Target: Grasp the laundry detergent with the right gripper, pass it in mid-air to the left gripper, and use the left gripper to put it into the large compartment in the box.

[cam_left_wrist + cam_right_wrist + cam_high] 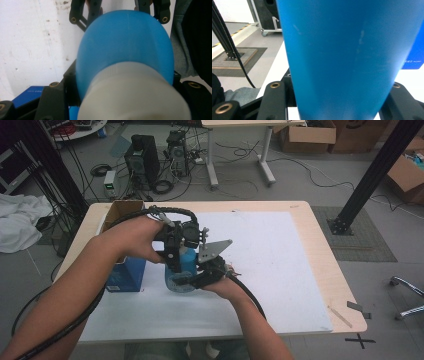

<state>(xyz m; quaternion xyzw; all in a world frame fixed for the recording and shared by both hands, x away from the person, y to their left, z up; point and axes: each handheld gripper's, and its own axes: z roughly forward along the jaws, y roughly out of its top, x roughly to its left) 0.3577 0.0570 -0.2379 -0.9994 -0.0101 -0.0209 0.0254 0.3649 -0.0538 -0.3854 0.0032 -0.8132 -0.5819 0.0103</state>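
A blue plastic bottle (181,270) with a white cap stands upright on the white mat (260,265). My left gripper (181,251) comes down from above and is shut on the cap. In the left gripper view the ribbed white cap (135,95) sits between its jaws (122,92), above the bottle's rounded shoulder (125,42). From the right, my right gripper (185,280) is shut on the bottle's lower body. The blue wall of the bottle (347,55) sits pressed between that gripper's two black jaws (337,100). Beyond the shoulder, the right gripper's fingers (77,17) flank the bottle.
A blue box (126,274) stands just left of the bottle, with an open cardboard box (121,210) behind it at the table's far left corner. A thin stick (340,316) lies near the table's front right edge. Cables trail from both grippers toward the front.
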